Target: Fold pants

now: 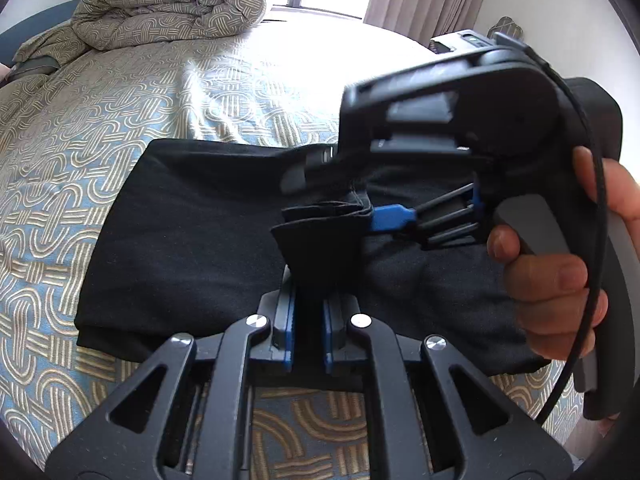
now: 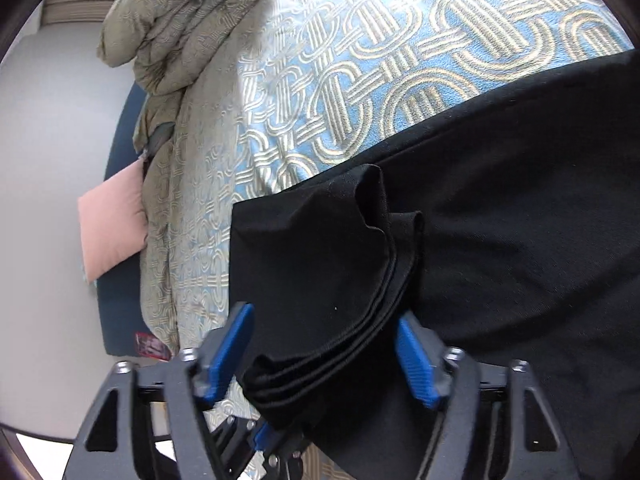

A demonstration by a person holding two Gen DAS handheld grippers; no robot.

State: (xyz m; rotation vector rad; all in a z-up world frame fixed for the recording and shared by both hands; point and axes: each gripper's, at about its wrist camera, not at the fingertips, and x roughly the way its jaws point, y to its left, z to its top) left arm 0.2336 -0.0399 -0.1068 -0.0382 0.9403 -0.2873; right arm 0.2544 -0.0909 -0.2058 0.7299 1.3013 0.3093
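Your pants (image 1: 192,240) lie folded mid-frame on the bedspread (image 1: 80,128), w/ the hem end lifted off the stack, prob. so you can carry it over for the next fold. Left gripper (image 1: 308,280), bottom centre of its view: jaws narrow, pinching the layered hem. Right gripper (image 2: 324,344): jaws wide apart, hem layers sitting between the blue pads (image 2: 414,360) but not squeezed. It's letting go or about to bite, can't tell which.

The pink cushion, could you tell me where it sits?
In the right wrist view, the pink cushion lies at far left, beside the patterned bedspread's edge.
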